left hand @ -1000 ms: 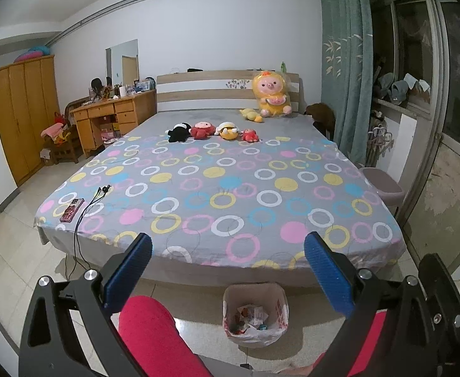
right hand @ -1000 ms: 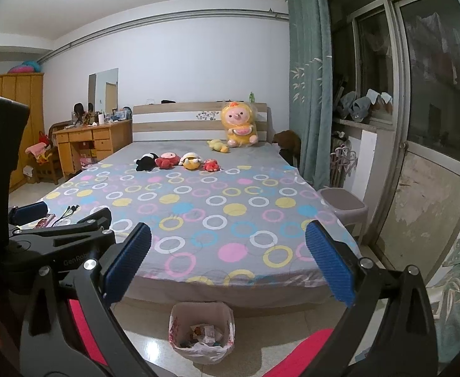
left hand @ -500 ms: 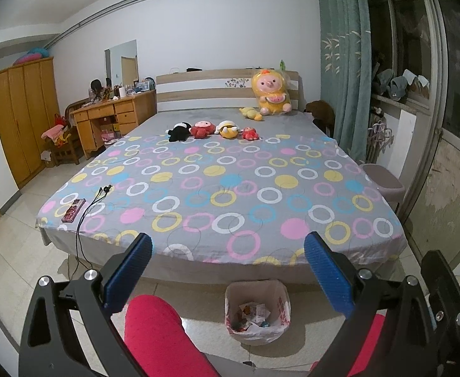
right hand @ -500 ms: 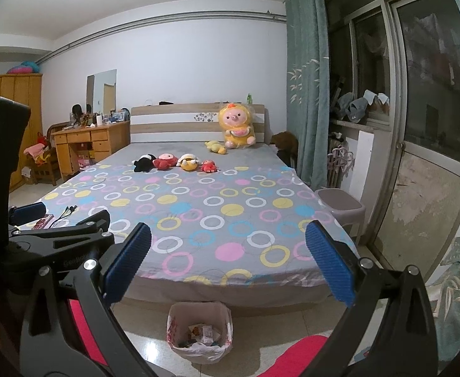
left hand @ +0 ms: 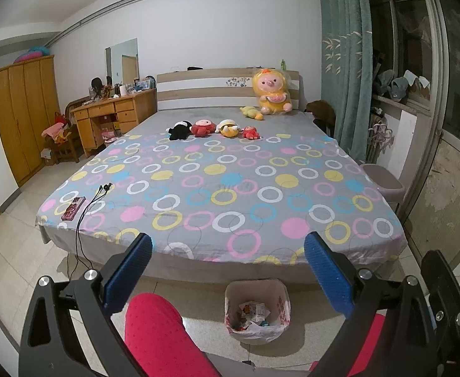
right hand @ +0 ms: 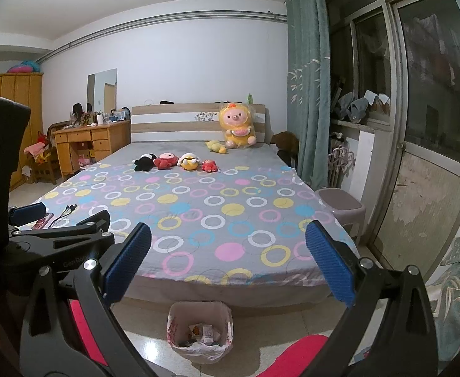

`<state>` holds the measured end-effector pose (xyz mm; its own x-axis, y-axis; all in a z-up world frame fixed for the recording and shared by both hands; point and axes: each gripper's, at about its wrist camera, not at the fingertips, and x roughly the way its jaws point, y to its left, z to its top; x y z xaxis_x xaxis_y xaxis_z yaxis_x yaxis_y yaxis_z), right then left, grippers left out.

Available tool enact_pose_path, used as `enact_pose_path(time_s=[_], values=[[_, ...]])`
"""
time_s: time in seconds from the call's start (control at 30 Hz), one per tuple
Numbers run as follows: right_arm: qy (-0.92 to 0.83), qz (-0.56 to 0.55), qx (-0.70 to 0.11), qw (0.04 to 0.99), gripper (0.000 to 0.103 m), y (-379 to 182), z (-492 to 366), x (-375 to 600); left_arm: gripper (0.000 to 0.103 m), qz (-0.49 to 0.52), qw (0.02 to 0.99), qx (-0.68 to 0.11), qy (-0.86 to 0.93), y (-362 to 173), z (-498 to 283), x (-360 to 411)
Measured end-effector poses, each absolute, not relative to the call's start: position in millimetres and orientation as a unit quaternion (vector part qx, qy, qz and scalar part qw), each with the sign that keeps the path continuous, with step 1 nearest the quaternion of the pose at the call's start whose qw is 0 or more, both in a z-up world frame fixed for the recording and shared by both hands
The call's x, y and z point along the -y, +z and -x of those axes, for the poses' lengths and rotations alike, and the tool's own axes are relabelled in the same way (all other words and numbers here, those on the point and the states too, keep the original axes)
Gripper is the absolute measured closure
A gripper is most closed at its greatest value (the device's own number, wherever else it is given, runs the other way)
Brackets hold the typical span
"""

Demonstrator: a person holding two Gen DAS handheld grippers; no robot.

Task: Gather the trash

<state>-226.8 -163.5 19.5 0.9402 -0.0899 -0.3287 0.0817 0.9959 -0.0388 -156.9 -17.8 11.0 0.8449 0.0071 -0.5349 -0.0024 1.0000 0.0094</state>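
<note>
Over the last second both views have lifted slightly, so no reach has begun. The left tool (left hand: pixel 226 270) and right tool (right hand: pixel 228 262) gape wide, holding nothing. The lined bin (left hand: pixel 257 311) sits low in frame, below the spread fingers, at the bed (left hand: pixel 230 188) foot; its contents look like wrappers.

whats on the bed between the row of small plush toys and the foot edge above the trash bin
Nothing but bare patterned bedspread between the small plush toys and the foot edge above the trash bin. The phone and cable lie off at the left corner. Both wrist views show this.
</note>
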Motion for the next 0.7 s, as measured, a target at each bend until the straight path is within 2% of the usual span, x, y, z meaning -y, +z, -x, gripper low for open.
enact_pose_path(time_s=[0.7], values=[[-0.040, 0.011, -0.168, 0.985, 0.007, 21.2, 225.8, 165.2, 0.008, -0.004, 0.961, -0.277, 0.004, 8.7, 159.6, 15.4]])
